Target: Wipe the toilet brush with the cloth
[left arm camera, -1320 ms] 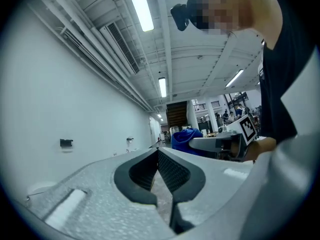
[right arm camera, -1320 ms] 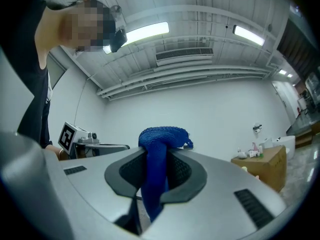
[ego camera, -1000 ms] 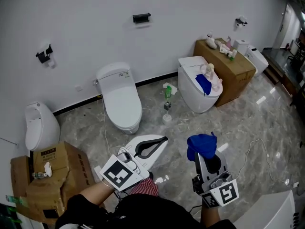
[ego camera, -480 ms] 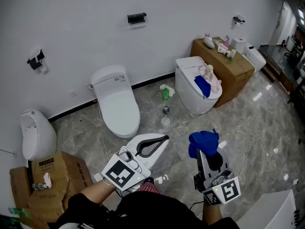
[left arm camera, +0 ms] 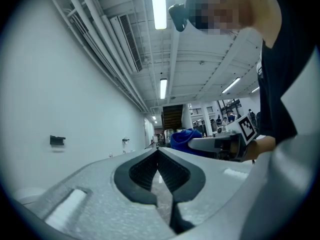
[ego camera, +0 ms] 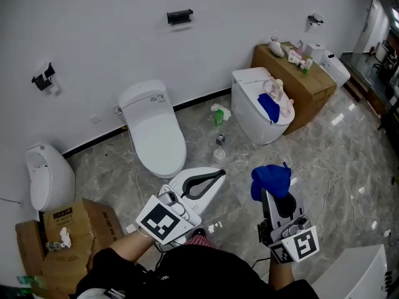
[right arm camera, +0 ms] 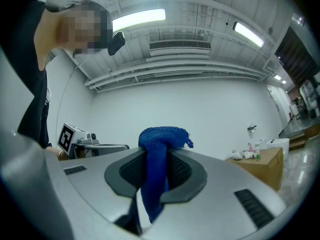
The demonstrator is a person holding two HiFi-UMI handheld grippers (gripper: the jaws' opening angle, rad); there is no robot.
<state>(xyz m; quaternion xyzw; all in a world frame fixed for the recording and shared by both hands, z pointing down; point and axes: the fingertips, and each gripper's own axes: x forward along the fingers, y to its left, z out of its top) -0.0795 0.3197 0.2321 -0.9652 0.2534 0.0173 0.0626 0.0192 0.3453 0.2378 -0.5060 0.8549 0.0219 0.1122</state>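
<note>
Entry: start of approach, no wiping yet.

- Right gripper (ego camera: 273,195): clamped on blue cloth (right arm camera: 156,149). One fold pinched between the jaws, the rest bunched over the tips.
- Left gripper (ego camera: 216,175): closed tight, tips meeting, nothing between them. Confirmed in left gripper view.
- Both carried above the marble floor (ego camera: 324,142), well apart from every fixture.
- Location of toilet brush: not identified for certain. Likeliest candidate is a small upright item (ego camera: 220,140) on the floor between the near toilet (ego camera: 156,136) and the far toilet (ego camera: 249,120). Near it, a green bottle (ego camera: 219,118) and a white round piece (ego camera: 219,154). Too small to confirm.

Judged progress:
- Done: cloth secured.
- Left: close in on the brush, probably take its handle with the free left gripper, then rub it with the cloth.
</note>
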